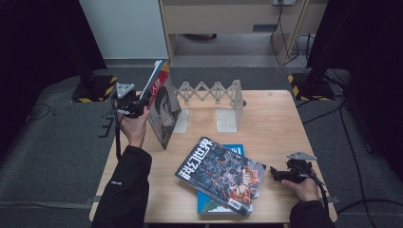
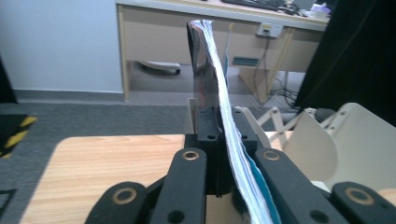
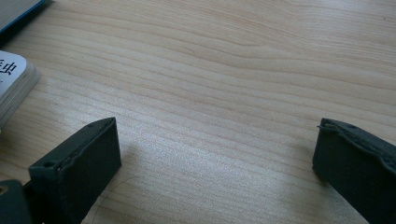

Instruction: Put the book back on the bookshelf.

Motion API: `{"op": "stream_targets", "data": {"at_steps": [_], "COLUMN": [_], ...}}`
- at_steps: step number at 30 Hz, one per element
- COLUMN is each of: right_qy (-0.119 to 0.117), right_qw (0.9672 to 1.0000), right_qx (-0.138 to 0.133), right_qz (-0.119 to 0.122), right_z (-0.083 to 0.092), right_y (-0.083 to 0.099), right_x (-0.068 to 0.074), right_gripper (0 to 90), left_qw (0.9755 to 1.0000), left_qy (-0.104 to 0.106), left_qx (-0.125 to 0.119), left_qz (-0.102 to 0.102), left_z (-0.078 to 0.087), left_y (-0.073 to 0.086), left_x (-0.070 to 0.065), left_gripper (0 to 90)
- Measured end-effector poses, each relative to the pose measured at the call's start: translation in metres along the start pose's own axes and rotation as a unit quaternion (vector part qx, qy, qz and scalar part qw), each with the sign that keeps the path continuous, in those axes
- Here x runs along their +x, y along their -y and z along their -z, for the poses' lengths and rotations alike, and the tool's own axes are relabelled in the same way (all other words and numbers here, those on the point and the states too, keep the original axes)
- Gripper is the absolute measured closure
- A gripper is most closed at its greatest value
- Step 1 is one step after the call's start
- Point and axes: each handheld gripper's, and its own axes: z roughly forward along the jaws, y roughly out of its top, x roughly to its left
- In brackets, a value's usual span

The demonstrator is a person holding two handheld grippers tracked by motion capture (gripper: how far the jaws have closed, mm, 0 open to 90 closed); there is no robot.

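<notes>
Magazine [image 2: 205,70] bottom cut off by the frame edge below the jaws; its cover is edge-on, unreadable. Right jaws' bases cropped.

Soft overhead light is falling evenly on the pale worktop [image 1: 266,118], while the room's sides are sinking into near black. In the right gripper view, the wood is glaring faintly between the jaws, which are casting soft shadows. The left gripper view's near jaws are blurring slightly.
</notes>
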Motion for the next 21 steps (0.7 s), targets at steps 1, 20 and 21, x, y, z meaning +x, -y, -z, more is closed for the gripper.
{"op": "stream_targets", "data": {"at_steps": [1,20,21], "right_qy": [0.0,-0.004,-0.004], "right_qw": [1.0,1.0,1.0], "right_qx": [0.0,0.0,0.0], "right_qz": [0.0,0.005,0.005], "right_z": [0.0,0.0,0.0], "right_y": [0.0,0.0,0.0], "right_x": [0.0,0.0,0.0], "right_gripper": [1.1,1.0,1.0], "left_qw": [0.9999,0.9989,0.9989], "left_qy": [0.007,-0.026,-0.031], "left_qx": [0.002,0.039,0.035], "left_qz": [0.007,0.006,0.008], "left_z": [0.001,-0.02,-0.02], "left_y": [0.0,-0.016,-0.016], "left_x": [0.001,-0.003,-0.004], "left_gripper": [84.1,86.0,86.0]}}
